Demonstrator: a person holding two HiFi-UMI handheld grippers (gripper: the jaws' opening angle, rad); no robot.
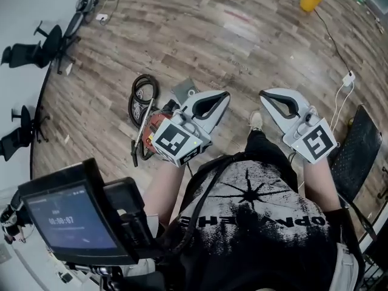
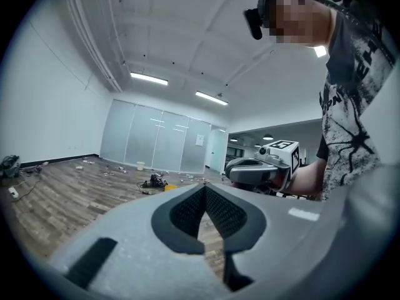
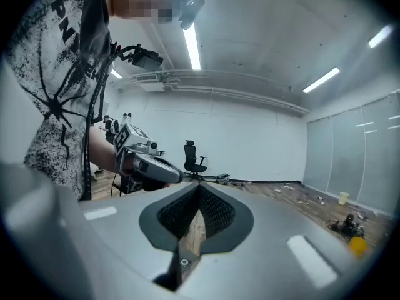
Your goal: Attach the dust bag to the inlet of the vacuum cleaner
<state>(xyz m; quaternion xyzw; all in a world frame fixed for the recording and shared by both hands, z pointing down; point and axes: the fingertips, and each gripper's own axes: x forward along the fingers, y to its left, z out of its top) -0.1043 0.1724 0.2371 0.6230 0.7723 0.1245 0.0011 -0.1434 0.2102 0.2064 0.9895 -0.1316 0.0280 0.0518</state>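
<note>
Mostly bare floor (image 1: pixel 242 35) around vacuum cleaner (image 1: pixel 156 125), wand (image 1: pixel 143 131) lengthwise toward person; left gripper (image 1: pixel 226 94), right gripper (image 1: pixel 262 94) closed, empty.

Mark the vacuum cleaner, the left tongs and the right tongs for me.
vacuum cleaner (image 1: pixel 153 126): head view, on its red body on the floor.
left tongs (image 1: pixel 227 94): head view, at the shut, empty tips.
right tongs (image 1: pixel 263 94): head view, at the shut, empty tips.

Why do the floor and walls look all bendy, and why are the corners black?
Head view: the wide lens bows the floor planks. Left gripper view: the picture is a circle with black corners, and the ceiling lights glare white. Right gripper view: same round edge, and the ceiling pipe bends.
</note>
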